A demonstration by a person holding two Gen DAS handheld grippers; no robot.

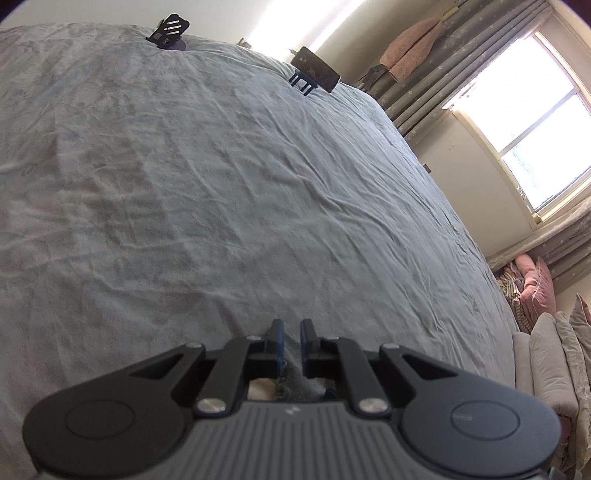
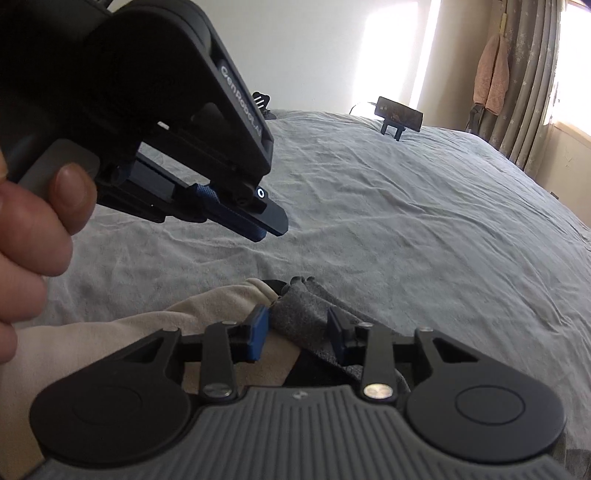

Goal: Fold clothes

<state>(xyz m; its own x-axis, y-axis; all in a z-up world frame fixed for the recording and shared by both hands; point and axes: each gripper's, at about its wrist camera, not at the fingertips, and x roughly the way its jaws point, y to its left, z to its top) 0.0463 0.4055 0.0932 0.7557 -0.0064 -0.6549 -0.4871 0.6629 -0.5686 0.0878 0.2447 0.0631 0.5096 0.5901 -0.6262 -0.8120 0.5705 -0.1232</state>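
Note:
A garment lies at the bed's near edge, with a grey part (image 2: 299,314) and a beige part (image 2: 207,310). My right gripper (image 2: 301,323) hangs low over it, jaws apart with the grey cloth between them, not clamped. My left gripper (image 1: 291,332) is raised above the bed, its jaws a narrow gap apart and empty; bits of the grey and beige cloth (image 1: 295,386) show below it. The left gripper also shows in the right wrist view (image 2: 269,229), held up at left by a hand (image 2: 33,229).
A wide grey bedsheet (image 1: 221,184) covers the bed. A phone on a blue stand (image 1: 314,75) and a black stand (image 1: 170,31) sit at the far edge. Curtains and a window (image 1: 535,122) are at right, with pillows (image 1: 535,288) below.

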